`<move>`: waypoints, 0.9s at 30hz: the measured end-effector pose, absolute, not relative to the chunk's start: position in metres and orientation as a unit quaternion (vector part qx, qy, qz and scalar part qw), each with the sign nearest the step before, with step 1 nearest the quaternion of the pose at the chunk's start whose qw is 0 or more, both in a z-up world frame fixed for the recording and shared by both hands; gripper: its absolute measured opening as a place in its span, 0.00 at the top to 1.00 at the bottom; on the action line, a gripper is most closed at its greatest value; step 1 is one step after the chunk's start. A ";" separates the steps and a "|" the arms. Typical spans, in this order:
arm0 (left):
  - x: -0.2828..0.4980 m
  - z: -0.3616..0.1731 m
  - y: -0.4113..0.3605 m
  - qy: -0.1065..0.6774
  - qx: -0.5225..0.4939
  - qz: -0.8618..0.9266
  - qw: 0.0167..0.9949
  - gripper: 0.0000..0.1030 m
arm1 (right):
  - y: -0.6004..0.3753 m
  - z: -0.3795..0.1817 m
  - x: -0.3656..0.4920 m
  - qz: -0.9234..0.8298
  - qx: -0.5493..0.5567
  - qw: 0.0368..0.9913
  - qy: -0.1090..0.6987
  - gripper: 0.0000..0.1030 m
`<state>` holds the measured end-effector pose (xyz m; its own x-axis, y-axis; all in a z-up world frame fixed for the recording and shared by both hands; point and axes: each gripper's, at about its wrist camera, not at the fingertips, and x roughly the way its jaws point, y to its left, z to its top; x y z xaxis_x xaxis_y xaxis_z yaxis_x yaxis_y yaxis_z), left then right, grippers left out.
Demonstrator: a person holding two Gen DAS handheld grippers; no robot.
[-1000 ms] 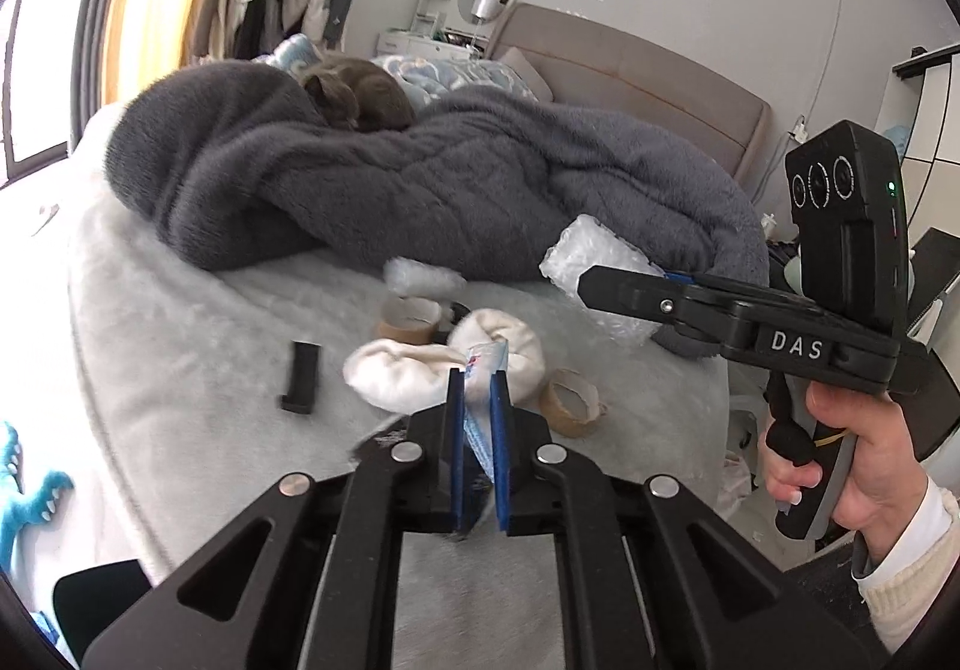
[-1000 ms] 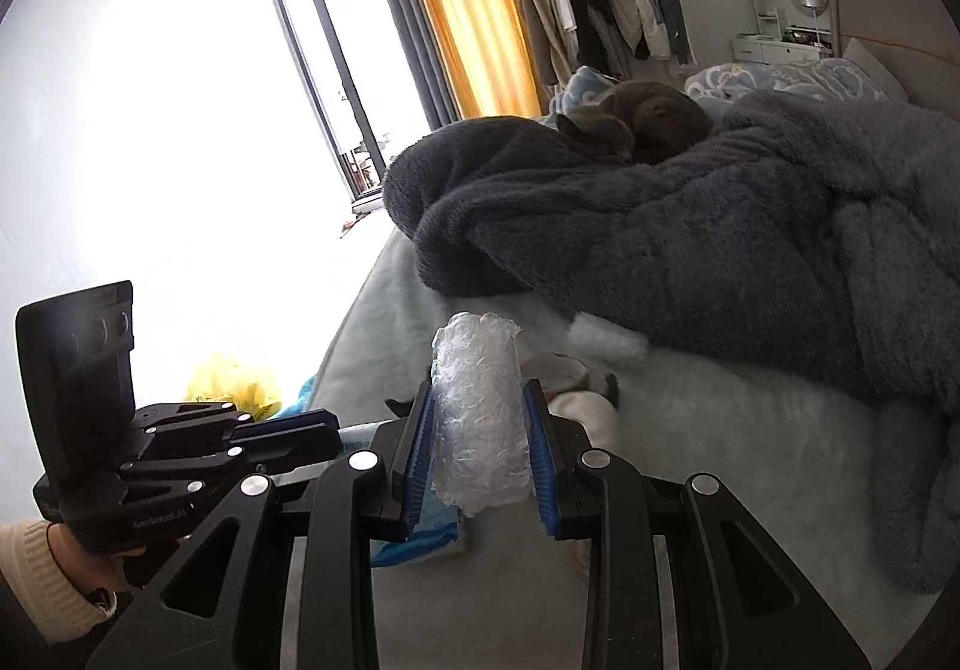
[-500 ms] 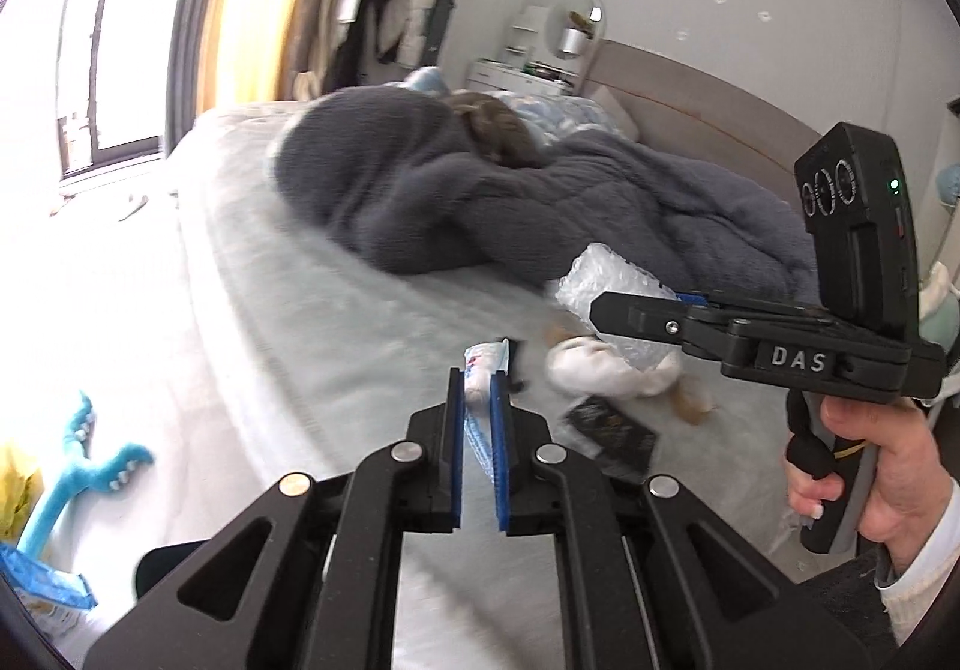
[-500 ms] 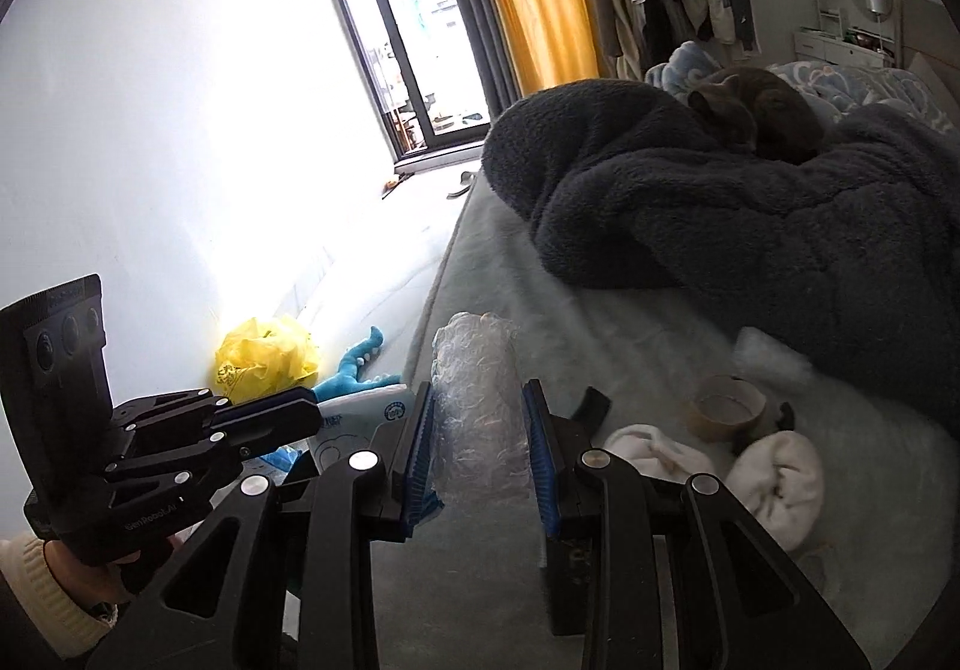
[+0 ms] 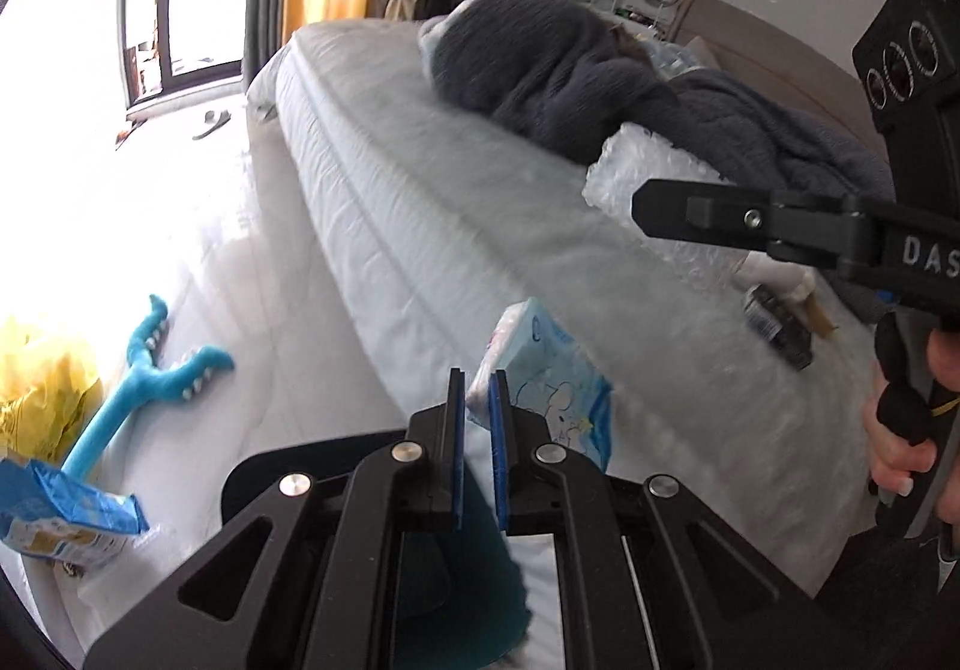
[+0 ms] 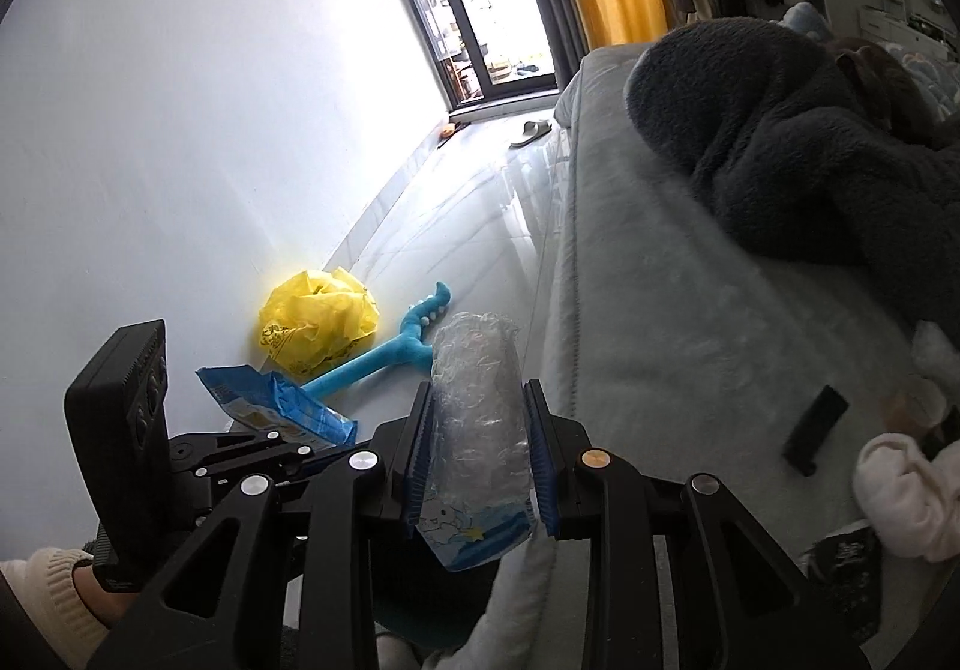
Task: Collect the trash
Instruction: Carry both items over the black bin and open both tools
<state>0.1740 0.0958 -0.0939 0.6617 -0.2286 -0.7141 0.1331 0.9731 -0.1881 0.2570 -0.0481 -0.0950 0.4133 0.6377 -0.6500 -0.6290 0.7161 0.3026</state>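
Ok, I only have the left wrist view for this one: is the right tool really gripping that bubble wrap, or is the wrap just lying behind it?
Observer: Gripping. In the right wrist view the bubble wrap stands upright between both blue pads of the right tool, pinched at its sides.
Operator: And the yellow thing cut off at my left edge?
Observer: A crumpled yellow plastic bag on the floor against the wall, beside the blue toy.
Operator: Anything on the bed hidden behind the right tool?
Observer: A flat black bar lies on the bed cover, apart from the white cloth bundle.
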 end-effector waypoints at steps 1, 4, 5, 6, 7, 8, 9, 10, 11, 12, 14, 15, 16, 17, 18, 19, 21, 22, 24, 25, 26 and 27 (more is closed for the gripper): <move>0.173 -0.099 0.102 0.404 -0.059 -0.095 0.908 0.91 | -0.040 -0.098 0.255 0.380 0.004 0.837 0.393 0.71; 0.170 -0.111 0.119 0.419 -0.062 -0.081 0.902 0.92 | -0.019 -0.108 0.249 0.388 -0.005 0.829 0.402 0.71; 0.169 -0.114 0.123 0.423 -0.062 -0.078 0.901 0.92 | -0.014 -0.110 0.248 0.390 -0.009 0.827 0.404 0.71; 0.168 -0.118 0.129 0.428 -0.061 -0.074 0.899 0.92 | -0.008 -0.112 0.246 0.391 -0.012 0.825 0.407 0.71; 0.166 -0.122 0.133 0.433 -0.061 -0.071 0.897 0.92 | -0.002 -0.115 0.245 0.392 -0.016 0.823 0.410 0.71; 0.165 -0.126 0.139 0.440 -0.062 -0.066 0.893 0.92 | 0.003 -0.118 0.244 0.393 -0.019 0.821 0.413 0.71; 0.164 -0.130 0.143 0.447 -0.063 -0.064 0.890 0.92 | 0.009 -0.121 0.244 0.393 -0.022 0.819 0.417 0.71; 0.163 -0.136 0.145 0.455 -0.064 -0.062 0.886 0.92 | 0.015 -0.124 0.243 0.393 -0.024 0.816 0.422 0.71; 0.163 -0.140 0.149 0.464 -0.064 -0.059 0.882 0.92 | 0.020 -0.128 0.243 0.394 -0.026 0.813 0.428 0.71; 0.162 -0.146 0.152 0.475 -0.064 -0.055 0.876 0.92 | 0.025 -0.132 0.242 0.395 -0.027 0.810 0.434 0.71; 0.160 -0.159 0.161 0.498 -0.064 -0.047 0.864 0.92 | 0.034 -0.139 0.241 0.396 -0.030 0.803 0.444 0.71; 0.159 -0.163 0.163 0.507 -0.064 -0.044 0.859 0.92 | 0.038 -0.143 0.241 0.397 -0.030 0.800 0.449 0.71; 0.158 -0.169 0.166 0.519 -0.065 -0.042 0.851 0.92 | 0.042 -0.146 0.240 0.398 -0.031 0.797 0.454 0.71; 0.157 -0.175 0.169 0.531 -0.068 -0.041 0.844 0.92 | 0.046 -0.149 0.240 0.399 -0.033 0.793 0.459 0.71; 0.156 -0.180 0.172 0.538 -0.071 -0.040 0.839 0.92 | 0.050 -0.151 0.240 0.399 -0.034 0.791 0.463 0.71; 0.156 -0.184 0.175 0.547 -0.074 -0.038 0.833 0.92 | 0.053 -0.154 0.239 0.399 -0.034 0.788 0.467 0.71; 0.153 -0.193 0.180 0.564 -0.079 -0.038 0.821 0.91 | 0.058 -0.159 0.240 0.400 -0.034 0.783 0.475 0.71; 0.152 -0.196 0.182 0.570 -0.081 -0.036 0.817 0.90 | 0.060 -0.162 0.239 0.400 -0.037 0.781 0.478 0.71; 0.149 -0.202 0.189 0.582 -0.086 -0.032 0.808 0.82 | 0.066 -0.167 0.239 0.398 -0.044 0.778 0.484 0.71; 0.148 -0.204 0.192 0.586 -0.088 -0.027 0.805 0.65 | 0.068 -0.170 0.239 0.397 -0.046 0.776 0.488 0.71; 0.146 -0.204 0.196 0.586 -0.088 -0.021 0.805 0.56 | 0.071 -0.173 0.239 0.396 -0.049 0.774 0.491 0.71; 0.146 -0.202 0.199 0.584 -0.086 -0.016 0.807 0.50 | 0.074 -0.176 0.239 0.394 -0.052 0.774 0.493 0.71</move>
<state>0.1455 0.1990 -0.2023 0.3174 -0.1264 -0.9398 -0.0751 0.9846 -0.1578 0.2385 0.0737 -0.1764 0.2020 0.5593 -0.8040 -0.6612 0.6835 0.3094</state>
